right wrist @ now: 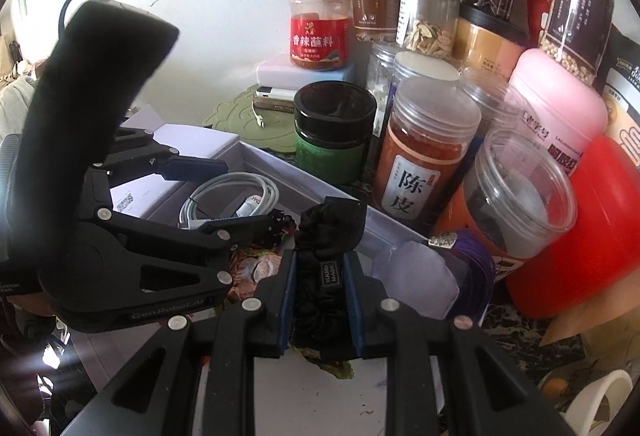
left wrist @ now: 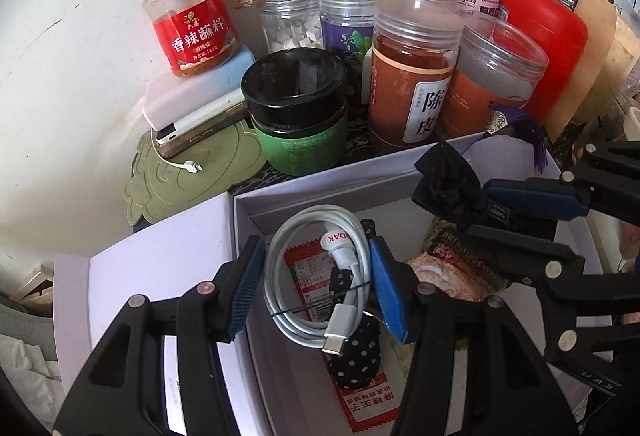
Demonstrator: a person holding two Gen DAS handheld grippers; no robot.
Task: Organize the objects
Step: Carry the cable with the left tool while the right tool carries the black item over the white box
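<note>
scrunchie (right wrist: 320, 276) label faces right wrist view (right hand-held gripper (right wrist: 320, 300) pinching it); left hand-held gripper (left wrist: 316, 288) clamps cable (left wrist: 316, 276).

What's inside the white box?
Inside the white box are a coiled white charging cable, held by the left tool, a red snack packet, a black polka-dot pouch and another snack bag. Whatever lies under them is covered.
</note>
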